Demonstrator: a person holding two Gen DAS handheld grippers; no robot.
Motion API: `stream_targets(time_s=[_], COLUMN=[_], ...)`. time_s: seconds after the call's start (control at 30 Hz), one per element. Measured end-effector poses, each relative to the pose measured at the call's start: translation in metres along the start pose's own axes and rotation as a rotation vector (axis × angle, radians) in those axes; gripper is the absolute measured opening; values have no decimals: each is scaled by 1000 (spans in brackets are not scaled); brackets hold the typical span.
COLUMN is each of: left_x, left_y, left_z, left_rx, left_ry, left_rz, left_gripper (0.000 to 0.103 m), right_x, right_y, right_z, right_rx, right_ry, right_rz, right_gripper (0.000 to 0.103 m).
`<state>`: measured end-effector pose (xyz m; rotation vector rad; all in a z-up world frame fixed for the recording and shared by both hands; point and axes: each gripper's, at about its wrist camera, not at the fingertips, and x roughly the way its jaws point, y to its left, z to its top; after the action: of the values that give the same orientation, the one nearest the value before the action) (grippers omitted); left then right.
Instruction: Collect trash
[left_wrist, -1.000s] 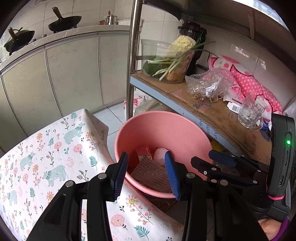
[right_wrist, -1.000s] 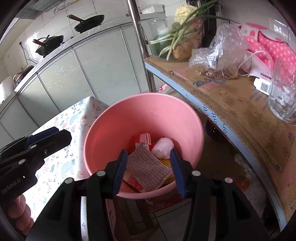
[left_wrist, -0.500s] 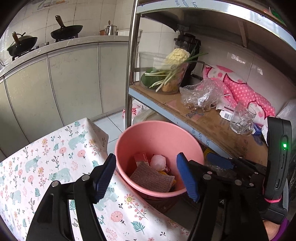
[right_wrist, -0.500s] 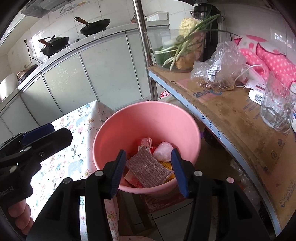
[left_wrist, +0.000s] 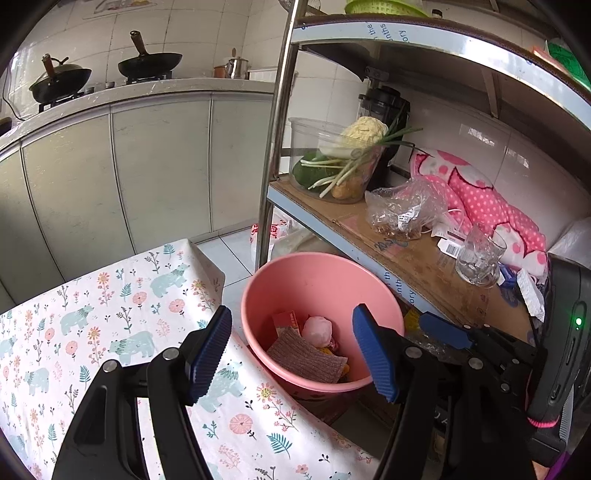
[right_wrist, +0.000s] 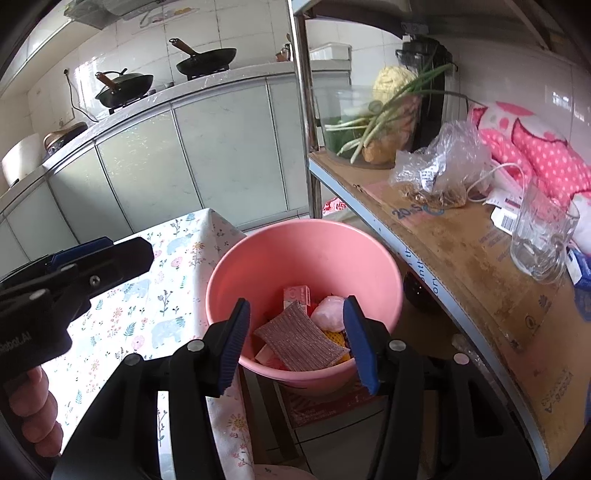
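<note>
A: What is changing around the pink bucket?

B: The left gripper is spreading wider and pulling up and away from it, holding nothing.

A: And the other one?

B: The right gripper is rising off the bucket too, its gap widening slightly.

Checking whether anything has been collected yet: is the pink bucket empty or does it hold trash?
Not empty. The pink bucket holds a scouring pad, a crumpled pink wad and a small red carton at its bottom.
</note>
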<state>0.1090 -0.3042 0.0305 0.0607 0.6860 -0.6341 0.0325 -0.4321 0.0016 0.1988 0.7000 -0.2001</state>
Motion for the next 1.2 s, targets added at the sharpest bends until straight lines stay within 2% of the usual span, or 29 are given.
stream_targets(time_s=[0.27,1.2], left_x=[-12,-63], left_y=[3,-7], left_z=[-3,-17], left_rx=[-13,-6], left_ry=[-16,-88], left_rz=[9,35], left_gripper=[67,67], right_x=[-11,-53], right_y=[8,23], right_z=[-4,-17], right_rx=[-18,-49], right_ry=[-13,-66], right_rz=[2,21], right_gripper=[56,56])
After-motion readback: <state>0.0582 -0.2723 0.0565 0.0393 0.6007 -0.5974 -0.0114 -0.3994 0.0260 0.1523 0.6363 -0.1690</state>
